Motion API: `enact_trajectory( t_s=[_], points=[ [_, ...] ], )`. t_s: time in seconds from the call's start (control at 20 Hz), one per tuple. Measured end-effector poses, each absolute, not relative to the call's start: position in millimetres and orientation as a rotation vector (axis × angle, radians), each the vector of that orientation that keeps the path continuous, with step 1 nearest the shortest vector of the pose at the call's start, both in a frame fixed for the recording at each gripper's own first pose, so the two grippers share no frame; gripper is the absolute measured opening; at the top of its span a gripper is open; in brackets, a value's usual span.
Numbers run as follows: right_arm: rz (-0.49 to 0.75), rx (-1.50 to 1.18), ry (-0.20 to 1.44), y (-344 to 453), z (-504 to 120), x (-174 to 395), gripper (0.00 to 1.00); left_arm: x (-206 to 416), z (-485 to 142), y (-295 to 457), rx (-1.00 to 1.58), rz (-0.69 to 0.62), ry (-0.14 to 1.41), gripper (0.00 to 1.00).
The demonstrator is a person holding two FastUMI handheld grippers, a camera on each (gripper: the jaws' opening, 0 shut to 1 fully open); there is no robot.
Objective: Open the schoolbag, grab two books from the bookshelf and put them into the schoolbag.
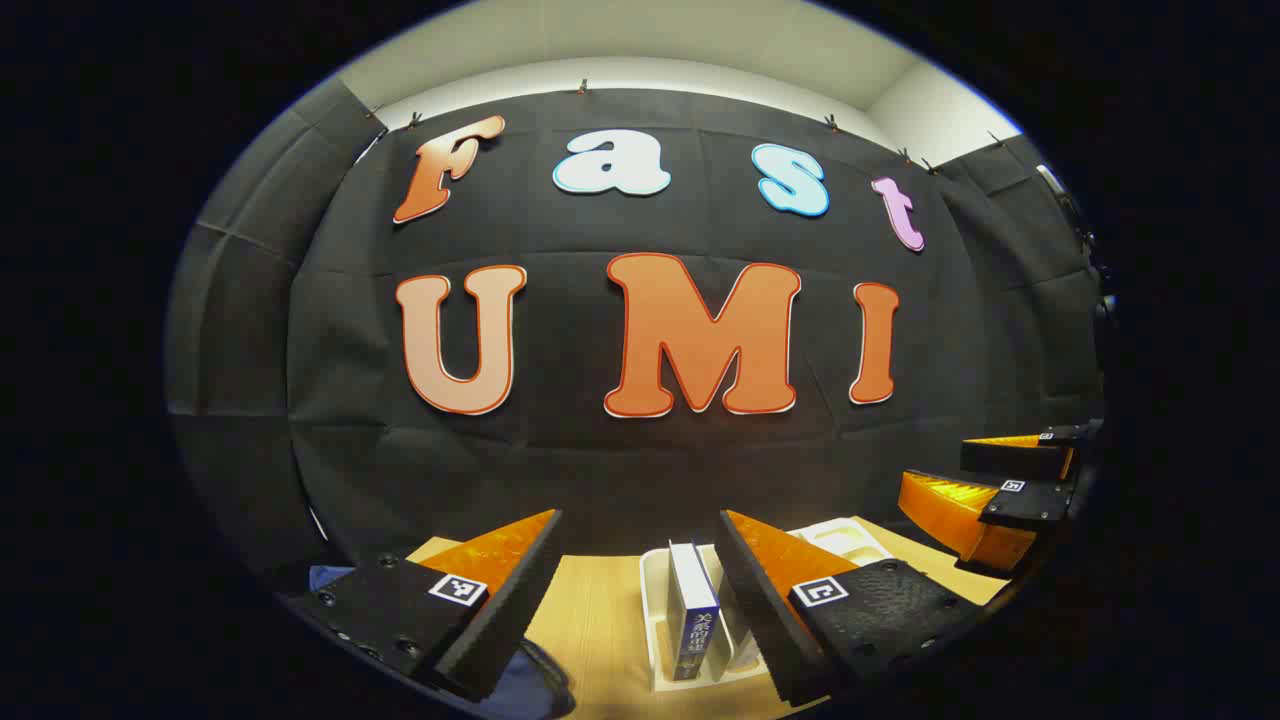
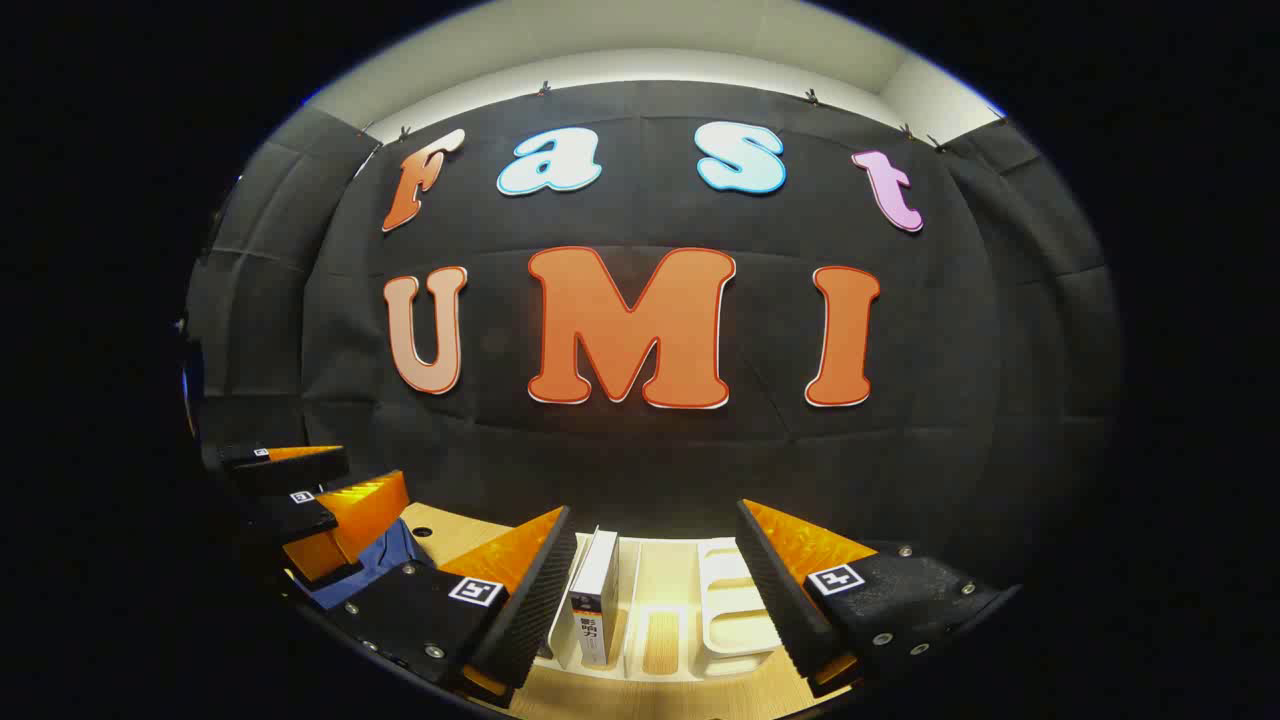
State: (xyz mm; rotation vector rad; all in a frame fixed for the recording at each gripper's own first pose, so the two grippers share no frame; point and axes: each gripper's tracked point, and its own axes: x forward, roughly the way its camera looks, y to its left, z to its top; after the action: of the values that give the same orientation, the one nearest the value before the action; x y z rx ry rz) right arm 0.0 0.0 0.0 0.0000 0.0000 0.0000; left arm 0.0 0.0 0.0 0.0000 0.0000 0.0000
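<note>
Both grippers spread, gripping nothing: left gripper (image 1: 640, 560) frames a blue-spined book (image 1: 692, 610) standing in the white bookshelf rack (image 1: 652, 610); right gripper (image 2: 655, 560) frames a white book (image 2: 597, 600). Schoolbag (image 2: 385, 565) lies just left on the table (image 1: 590, 610). I judge the book-grabbing step in hand; next I descend and close.

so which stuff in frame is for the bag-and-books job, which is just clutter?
Job:
- blue-covered book, upright in the white bookshelf rack
- white-spined book, upright in the same rack
- blue schoolbag, low at the table edge
- left gripper and right gripper, both open, empty

Lying about:
- wooden table
</note>
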Motion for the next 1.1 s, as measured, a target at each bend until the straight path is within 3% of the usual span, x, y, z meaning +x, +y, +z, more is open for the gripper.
enact_trajectory(
  t_s=[1.1],
  points=[
    [0.058,0.016,0.026,22,-11,-6,0.95,-23,-10,24,0.026,0.058,0.03,0.95]
  ],
)
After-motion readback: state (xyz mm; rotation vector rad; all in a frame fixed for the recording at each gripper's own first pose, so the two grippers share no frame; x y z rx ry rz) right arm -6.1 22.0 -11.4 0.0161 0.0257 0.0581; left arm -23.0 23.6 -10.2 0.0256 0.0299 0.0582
